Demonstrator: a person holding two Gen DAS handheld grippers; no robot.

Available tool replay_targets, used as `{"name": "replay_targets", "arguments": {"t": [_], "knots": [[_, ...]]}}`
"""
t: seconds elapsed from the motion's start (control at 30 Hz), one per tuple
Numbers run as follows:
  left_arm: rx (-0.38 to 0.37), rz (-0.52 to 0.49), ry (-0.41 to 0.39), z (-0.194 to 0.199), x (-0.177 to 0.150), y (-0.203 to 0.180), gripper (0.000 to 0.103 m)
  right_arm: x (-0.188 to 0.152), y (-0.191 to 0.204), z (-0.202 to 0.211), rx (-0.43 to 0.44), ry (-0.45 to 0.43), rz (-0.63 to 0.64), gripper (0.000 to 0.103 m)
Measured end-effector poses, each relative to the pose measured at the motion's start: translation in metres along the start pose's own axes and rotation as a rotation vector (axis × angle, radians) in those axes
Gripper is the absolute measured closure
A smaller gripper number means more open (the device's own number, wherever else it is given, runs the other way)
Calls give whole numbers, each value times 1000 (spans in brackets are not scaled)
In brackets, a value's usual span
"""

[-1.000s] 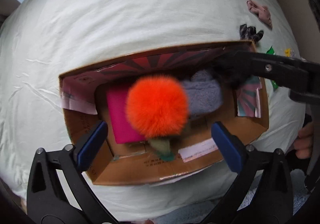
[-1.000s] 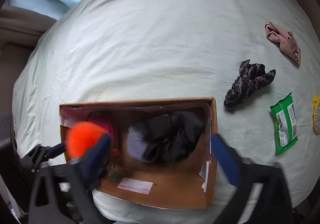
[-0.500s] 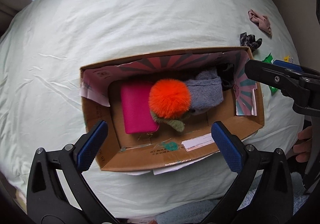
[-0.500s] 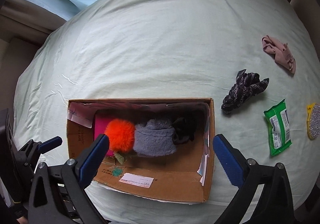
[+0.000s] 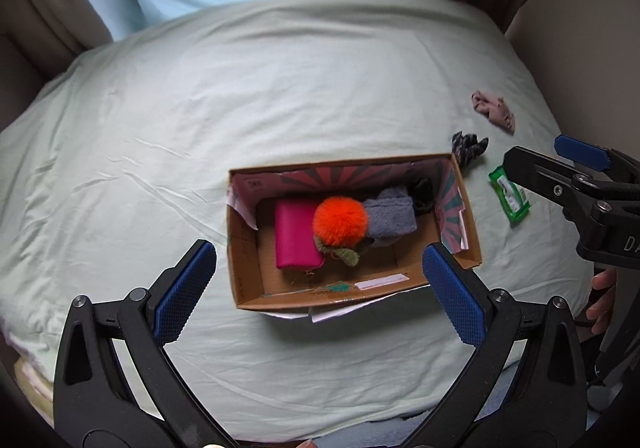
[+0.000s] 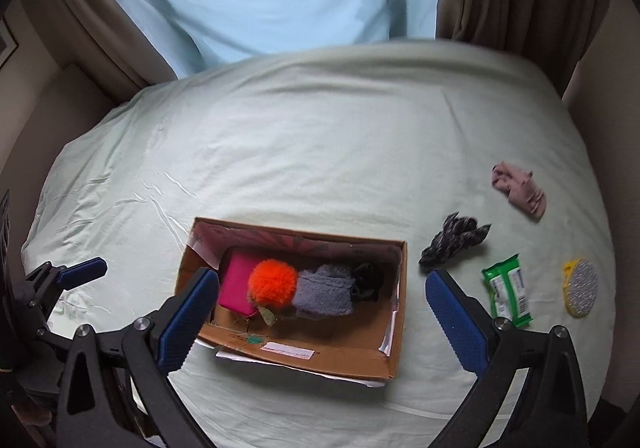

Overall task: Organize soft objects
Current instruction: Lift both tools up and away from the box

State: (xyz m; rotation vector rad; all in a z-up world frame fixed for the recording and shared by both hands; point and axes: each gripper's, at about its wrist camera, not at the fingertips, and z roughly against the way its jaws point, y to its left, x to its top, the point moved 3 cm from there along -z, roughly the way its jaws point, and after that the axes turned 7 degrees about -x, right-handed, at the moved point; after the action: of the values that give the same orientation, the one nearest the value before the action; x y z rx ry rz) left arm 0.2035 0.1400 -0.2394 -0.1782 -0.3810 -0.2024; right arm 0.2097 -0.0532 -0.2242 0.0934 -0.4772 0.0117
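Both tongs, left [image 5: 318, 280] and right [image 6: 320, 312], hang apart and empty near the box [image 6: 394, 362], which holds the orange pompom [image 6: 272, 282]. Next, I think, reach right to the dark cloth [image 6: 454, 238] on the bed [image 6: 320, 152], pinching its bunched middle.

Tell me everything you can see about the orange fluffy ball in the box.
The orange fluffy ball is a round, bright pom-pom of long fuzzy fur, with an olive-green knitted bit showing from under its near side. It sits inside the cardboard box, near the middle, overlapping the pink pouch and pressed against the grey fleecy cloth. Neither tool touches it.
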Motion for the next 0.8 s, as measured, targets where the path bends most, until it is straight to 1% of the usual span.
{"name": "replay_targets", "arguments": {"t": [0.2, 0.3, 0.4, 0.5, 0.67, 0.73, 0.8], "knots": [[-8, 10, -86, 51, -16, -4, 0, -8, 6, 63, -41, -130, 30, 0], [0, 12, -134, 75, -25, -7, 0, -15, 7, 94, -53, -191, 38, 0], [10, 17, -196, 100, -34, -10, 0, -23, 4, 121, -67, -249, 20, 0], [35, 16, -258, 123, -43, -15, 0, -35, -2, 151, -93, -313, -3, 0], [68, 35, -360, 153, -55, -23, 0, -56, -15, 187, -139, -403, -37, 0], [82, 29, -400, 162, -58, -29, 0, -65, -22, 199, -160, -437, -54, 0], [79, 1, -445, 170, -61, -40, 0, -73, -31, 208, -172, -464, -72, 0]]}}
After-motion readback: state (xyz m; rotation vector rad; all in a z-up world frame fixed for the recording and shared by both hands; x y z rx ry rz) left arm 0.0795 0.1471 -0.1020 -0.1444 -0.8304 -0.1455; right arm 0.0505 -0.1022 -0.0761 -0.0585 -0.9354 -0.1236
